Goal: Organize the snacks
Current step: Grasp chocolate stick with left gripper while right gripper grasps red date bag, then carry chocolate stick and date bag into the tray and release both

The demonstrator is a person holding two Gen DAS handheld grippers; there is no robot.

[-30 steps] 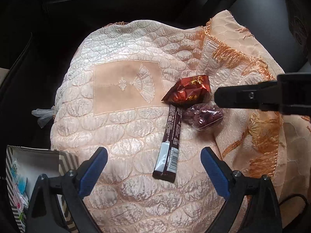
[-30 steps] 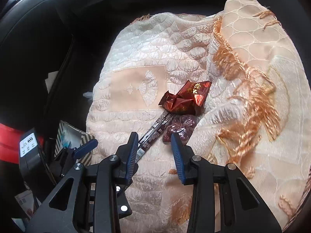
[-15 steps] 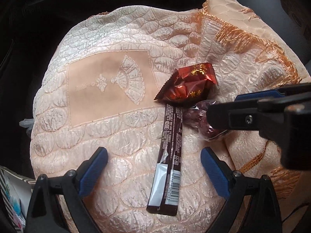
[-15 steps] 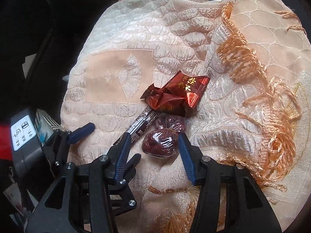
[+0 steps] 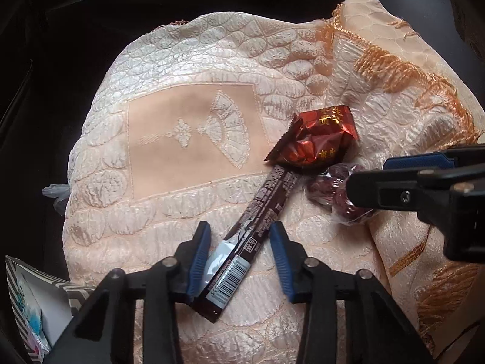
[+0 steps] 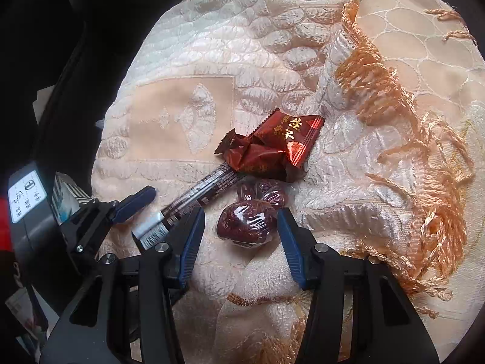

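Observation:
A dark brown stick sachet [image 5: 260,212] lies slanted on a pale quilted cushion [image 5: 188,139]. Its barcode end sits between the blue pads of my left gripper [image 5: 239,230], whose jaws are closing. The left pad is at the sachet's edge and the right pad still shows a gap. A crumpled red-brown snack packet [image 6: 272,151] lies on the sachet's far end. Beside it is a clear wrap of dark red dates [image 6: 247,224]. My right gripper [image 6: 241,215] stands open around the dates with space on both sides. It also reaches in from the right in the left wrist view, right gripper [image 5: 369,179].
A striped paper box [image 5: 33,303] holding small packets stands at the cushion's lower left. An orange-fringed cloth [image 6: 394,106] covers the right side. Dark car seats and interior surround the cushion. The left gripper's finger [image 6: 136,203] lies close to my right gripper.
The left jaws went from wide apart to narrow around the sachet's near end. The right gripper sank over the dates and its jaws widened.

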